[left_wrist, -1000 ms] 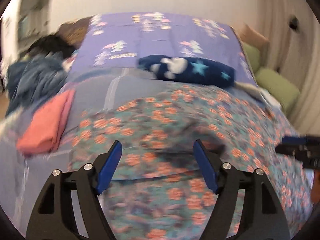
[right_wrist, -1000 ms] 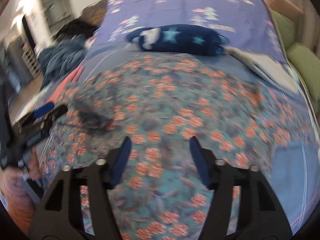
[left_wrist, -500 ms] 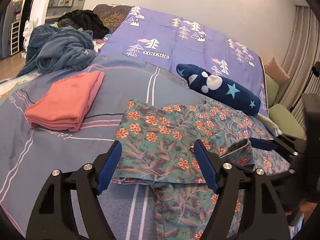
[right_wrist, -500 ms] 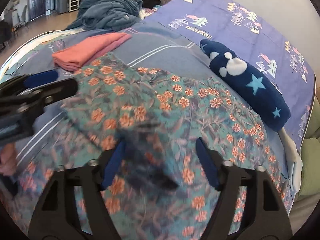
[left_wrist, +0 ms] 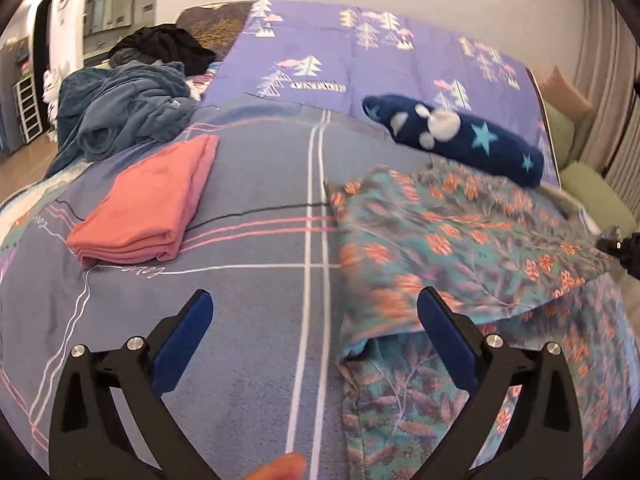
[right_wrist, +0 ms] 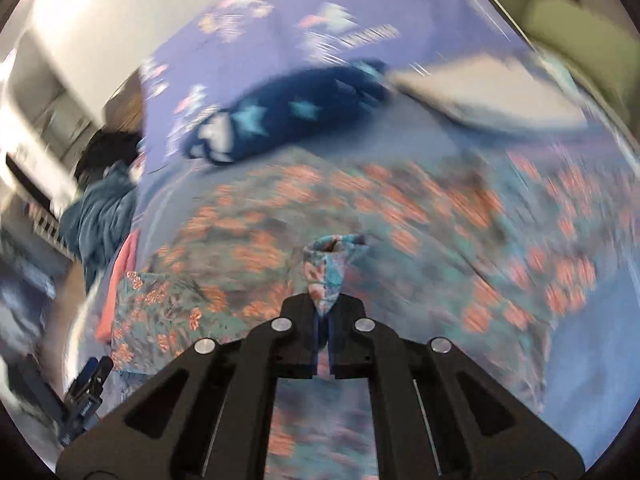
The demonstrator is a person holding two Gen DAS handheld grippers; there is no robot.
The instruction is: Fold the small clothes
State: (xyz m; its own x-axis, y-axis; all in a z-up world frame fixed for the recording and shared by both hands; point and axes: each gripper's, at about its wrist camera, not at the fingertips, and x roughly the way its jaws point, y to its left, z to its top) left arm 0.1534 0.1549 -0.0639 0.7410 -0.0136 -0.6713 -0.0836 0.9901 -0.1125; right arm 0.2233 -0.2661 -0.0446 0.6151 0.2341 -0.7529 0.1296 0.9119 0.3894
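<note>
Fingers of the right gripper (right_wrist: 325,334) closed on a bunched fold of the floral garment (left_wrist: 460,240); jaws have just been closing, cloth pinched between the pads and poking out ahead of them. Right wrist view heavily motion-blurred, so how far the fold is lifted off the bed cannot be told.

Left gripper (left_wrist: 312,338) fingers spread wide, jaws just opened further, nothing between them; they hang over bare striped bedspread (left_wrist: 256,184), right finger at the garment's left edge. A fingertip (left_wrist: 280,468) is cut off at the bottom of the frame.

Floral garment lies on the right half of the bed, an upper layer doubled over a lower one; its right portion runs out of frame. Folded pink cloth (left_wrist: 148,208) near the left edge, well apart. Navy star-print roll (left_wrist: 460,140) just behind the garment. Blue blanket heap (left_wrist: 120,120) at the far left corner, partly blurred.
</note>
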